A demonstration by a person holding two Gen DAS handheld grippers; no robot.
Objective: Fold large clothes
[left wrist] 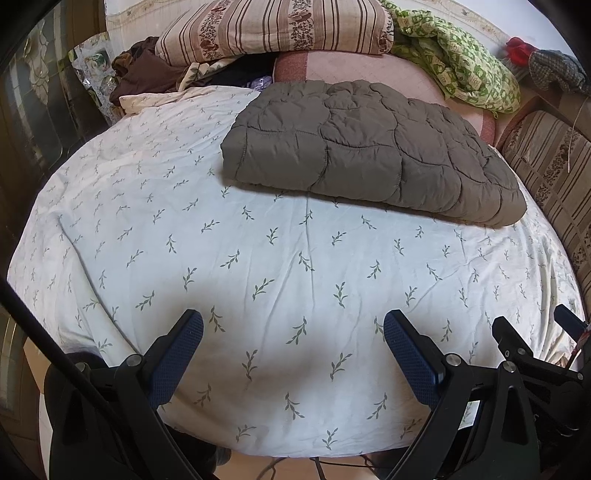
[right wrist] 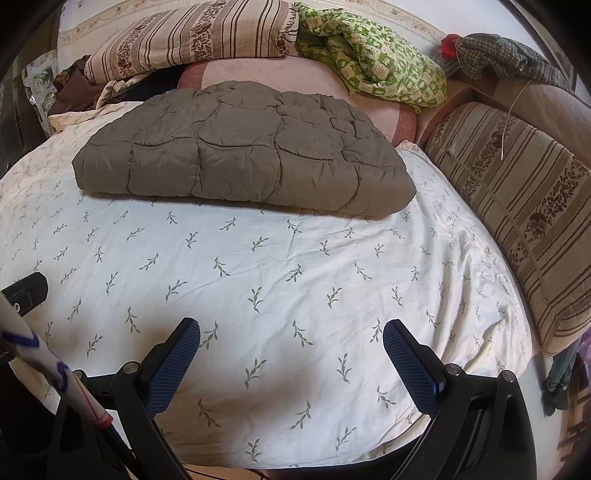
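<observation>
A grey-brown quilted garment [left wrist: 369,151] lies folded in a flat thick rectangle on the far half of the bed; it also shows in the right wrist view [right wrist: 243,151]. My left gripper [left wrist: 293,332] is open and empty, hovering over the near edge of the white leaf-print sheet [left wrist: 184,240], well short of the garment. My right gripper [right wrist: 291,339] is open and empty too, over the near part of the same sheet [right wrist: 332,266]. The right gripper's black frame also shows at the right edge of the left wrist view [left wrist: 532,354].
Striped floral pillows [left wrist: 273,29] and a green patterned cloth [left wrist: 465,62] are piled behind the garment on a pink cushion [left wrist: 351,66]. A striped bolster [right wrist: 517,206] runs along the bed's right side. Dark brown clothes [left wrist: 144,74] sit at the back left.
</observation>
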